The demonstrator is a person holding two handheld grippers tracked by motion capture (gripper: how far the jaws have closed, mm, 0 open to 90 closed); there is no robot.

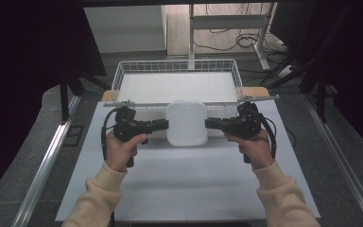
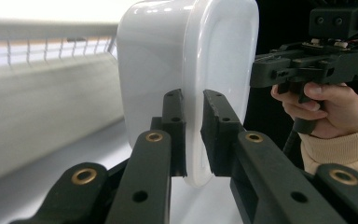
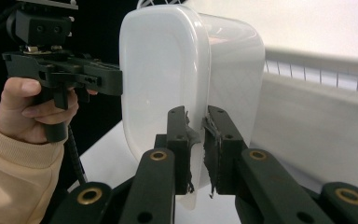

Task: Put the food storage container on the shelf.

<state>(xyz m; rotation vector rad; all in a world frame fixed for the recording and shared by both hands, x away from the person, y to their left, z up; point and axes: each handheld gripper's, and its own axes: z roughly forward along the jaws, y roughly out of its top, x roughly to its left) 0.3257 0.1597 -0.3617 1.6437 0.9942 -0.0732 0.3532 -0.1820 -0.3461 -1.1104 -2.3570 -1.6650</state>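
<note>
A white plastic container (image 1: 186, 123) with rounded corners hangs between my two grippers, just in front of the wire basket (image 1: 119, 78). My left gripper (image 1: 166, 124) is shut on the rim at its left side, and my right gripper (image 1: 207, 124) is shut on the rim at its right side. In the left gripper view the jaws (image 2: 193, 100) pinch the thin rim of the container (image 2: 158, 60), and the other gripper (image 2: 261, 74) meets the far edge. In the right gripper view the jaws (image 3: 196, 116) clamp the same rim of the container (image 3: 163, 70), with the left gripper (image 3: 114, 79) on the opposite side.
The white wire basket stands at the back of the light table (image 1: 184, 184), its inside bare and white. Metal rails (image 1: 47, 161) run along both table sides. A desk frame and cables (image 1: 246, 40) lie on the floor behind.
</note>
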